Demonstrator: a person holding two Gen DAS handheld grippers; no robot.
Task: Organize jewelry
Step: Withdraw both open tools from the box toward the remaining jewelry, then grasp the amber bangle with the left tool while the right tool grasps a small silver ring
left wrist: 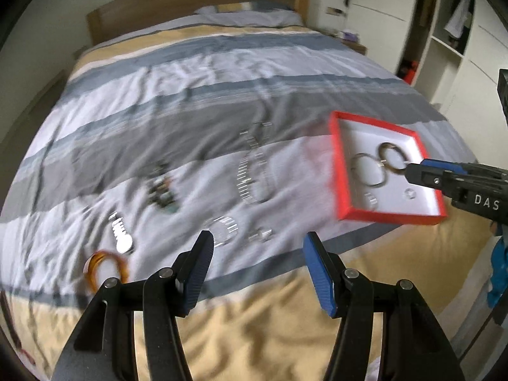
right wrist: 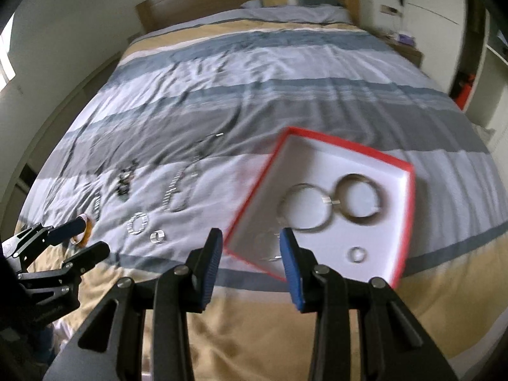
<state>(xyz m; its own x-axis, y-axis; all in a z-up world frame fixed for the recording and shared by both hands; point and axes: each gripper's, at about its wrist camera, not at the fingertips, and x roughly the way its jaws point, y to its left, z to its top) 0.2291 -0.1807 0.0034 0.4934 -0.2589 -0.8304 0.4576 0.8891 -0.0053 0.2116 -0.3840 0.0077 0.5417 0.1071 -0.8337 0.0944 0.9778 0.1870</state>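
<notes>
A red-rimmed white tray (left wrist: 341, 171) (right wrist: 409, 209) lies on the bed and holds two bangles (left wrist: 370, 170) (right wrist: 360, 199) and small rings (right wrist: 357, 254). Loose jewelry lies left of it: an orange bangle (left wrist: 106, 265) (right wrist: 83, 233), a silver watch-like piece (left wrist: 122, 238), a crystal bracelet (left wrist: 222, 230) (right wrist: 137, 223), a silver ring (left wrist: 260, 234) (right wrist: 157, 236), a long silver bracelet (left wrist: 254, 174) (right wrist: 174, 193), a dark beaded piece (left wrist: 162, 190) (right wrist: 125, 181). My left gripper (left wrist: 255, 244) (right wrist: 85, 235) is open and empty above the bed's near part. My right gripper (right wrist: 250, 238) is open and empty at the tray's near corner.
The striped duvet (left wrist: 190, 79) covers the bed up to a wooden headboard (left wrist: 190, 3). A white wardrobe with open shelves (left wrist: 451, 31) stands at the right. A nightstand (right wrist: 409, 50) sits by the headboard.
</notes>
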